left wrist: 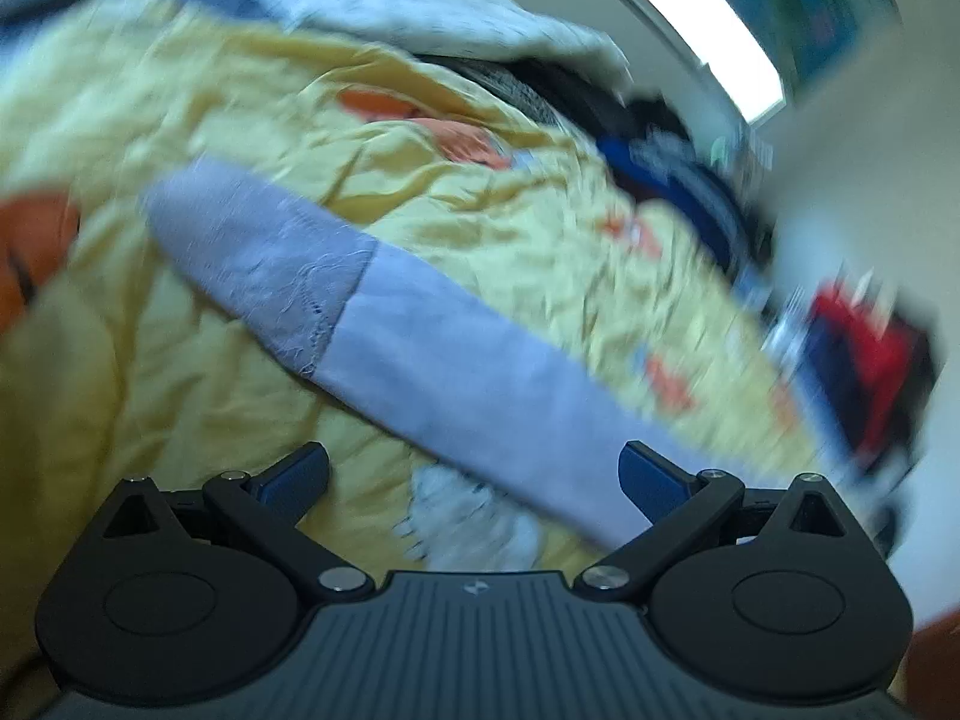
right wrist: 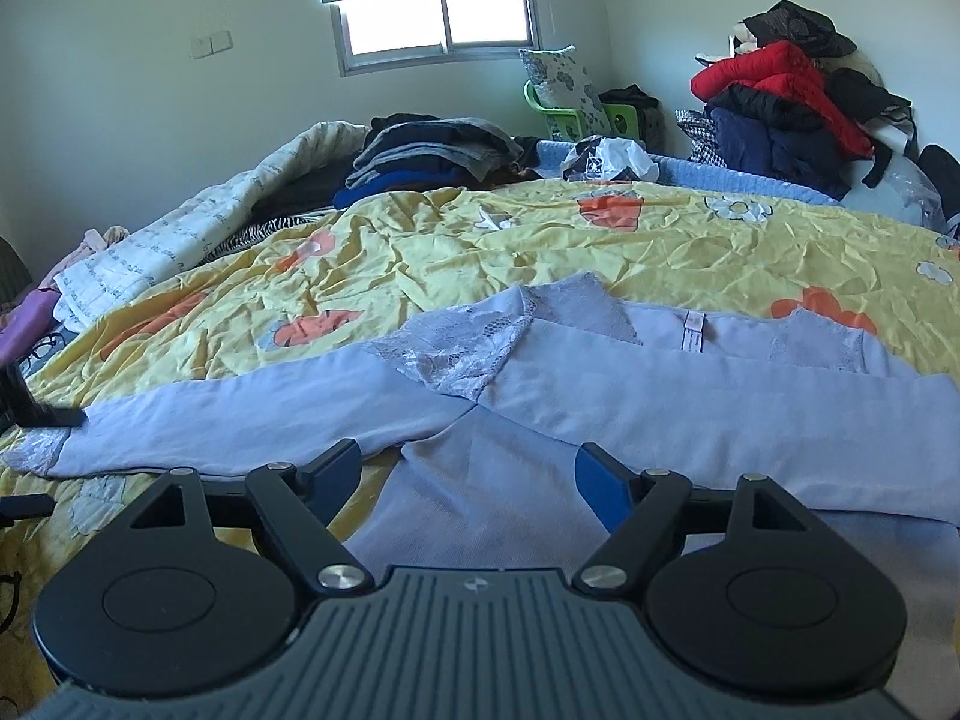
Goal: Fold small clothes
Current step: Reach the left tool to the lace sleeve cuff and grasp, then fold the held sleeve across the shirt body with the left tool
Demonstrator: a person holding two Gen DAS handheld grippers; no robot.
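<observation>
A lavender long-sleeved top (right wrist: 660, 396) with lace shoulders lies spread on the yellow flowered bedsheet (right wrist: 540, 240). One sleeve (right wrist: 240, 420) stretches out to the left and ends in a lace cuff (right wrist: 36, 450). My right gripper (right wrist: 469, 456) hovers open just over the top's body, nothing between its blue pads. The left wrist view is blurred by motion. There the same sleeve (left wrist: 420, 348) runs diagonally across the sheet, its lace cuff (left wrist: 252, 240) at the far end. My left gripper (left wrist: 474, 462) is open above the near part of the sleeve, not gripping it.
Folded dark clothes (right wrist: 432, 150) and a pale quilt (right wrist: 198, 222) sit at the bed's far left. A heap of red and dark jackets (right wrist: 780, 102) rises at the far right. A dark object (right wrist: 36, 411) pokes in at the left edge by the cuff.
</observation>
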